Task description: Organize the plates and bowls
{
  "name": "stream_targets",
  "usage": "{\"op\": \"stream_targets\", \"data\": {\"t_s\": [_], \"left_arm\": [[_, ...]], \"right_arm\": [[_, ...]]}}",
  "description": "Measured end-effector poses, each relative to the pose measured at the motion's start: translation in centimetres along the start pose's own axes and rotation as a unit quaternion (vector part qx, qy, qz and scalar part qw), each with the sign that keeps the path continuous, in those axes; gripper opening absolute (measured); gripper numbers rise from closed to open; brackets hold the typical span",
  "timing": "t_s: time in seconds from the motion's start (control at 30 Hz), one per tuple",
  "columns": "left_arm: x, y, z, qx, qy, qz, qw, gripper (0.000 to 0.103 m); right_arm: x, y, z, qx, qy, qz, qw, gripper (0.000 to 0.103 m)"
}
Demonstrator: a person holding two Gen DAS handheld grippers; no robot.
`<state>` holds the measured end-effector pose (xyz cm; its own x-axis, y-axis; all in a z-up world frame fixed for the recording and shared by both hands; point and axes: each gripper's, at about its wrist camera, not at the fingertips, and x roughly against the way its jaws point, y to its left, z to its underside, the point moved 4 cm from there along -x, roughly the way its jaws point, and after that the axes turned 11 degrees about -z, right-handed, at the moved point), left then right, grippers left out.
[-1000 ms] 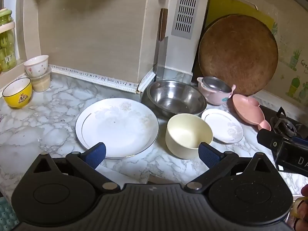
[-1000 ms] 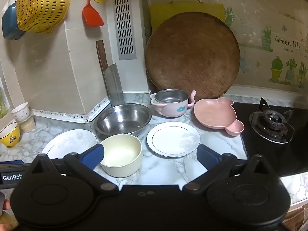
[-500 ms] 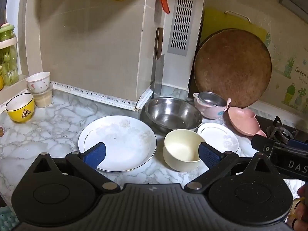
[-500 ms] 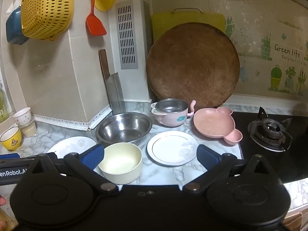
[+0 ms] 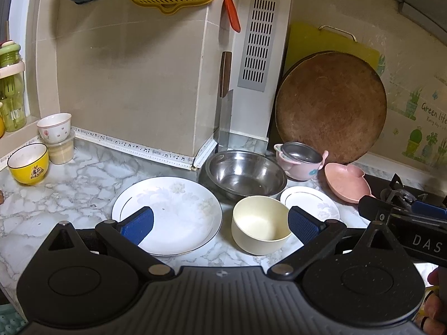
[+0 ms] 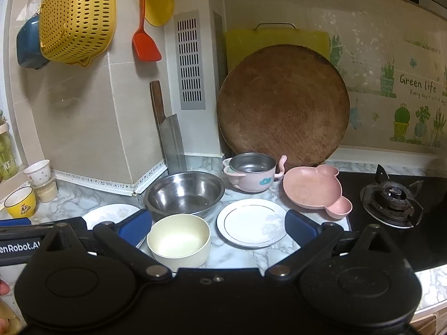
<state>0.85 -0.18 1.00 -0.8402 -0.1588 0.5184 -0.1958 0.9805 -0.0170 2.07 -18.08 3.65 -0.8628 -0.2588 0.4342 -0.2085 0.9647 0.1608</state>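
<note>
While nothing was yet gripped, both the left hand-held gripper (image 5: 220, 222) and right hand-held gripper (image 6: 218, 224) were held spread apart above the worktop (image 5: 69, 184), where the cream bowl (image 5: 260, 224) stood between two plates, seemingly awaiting stacking

2 white plates (image 6: 251, 222), 1 pink dish (image 6: 310, 189), 6 bowls (image 6: 178, 240)

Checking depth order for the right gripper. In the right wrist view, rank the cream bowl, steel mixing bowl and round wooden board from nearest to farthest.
1. cream bowl, nearest, by the left finger of the right gripper.
2. steel mixing bowl, just behind the cream bowl.
3. round wooden board, farthest, leaning at the back wall.
</note>
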Motion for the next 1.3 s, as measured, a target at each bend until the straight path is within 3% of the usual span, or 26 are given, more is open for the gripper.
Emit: {"op": "stream_targets", "data": {"t_s": [1.3], "left_arm": [[-0.9, 0.3, -0.5, 0.014, 0.005, 0.005, 0.9999, 0.103]], "right_arm": [[-0.9, 0.5, 0.0, -0.004, 0.002, -0.014, 1.0, 0.1]]}}
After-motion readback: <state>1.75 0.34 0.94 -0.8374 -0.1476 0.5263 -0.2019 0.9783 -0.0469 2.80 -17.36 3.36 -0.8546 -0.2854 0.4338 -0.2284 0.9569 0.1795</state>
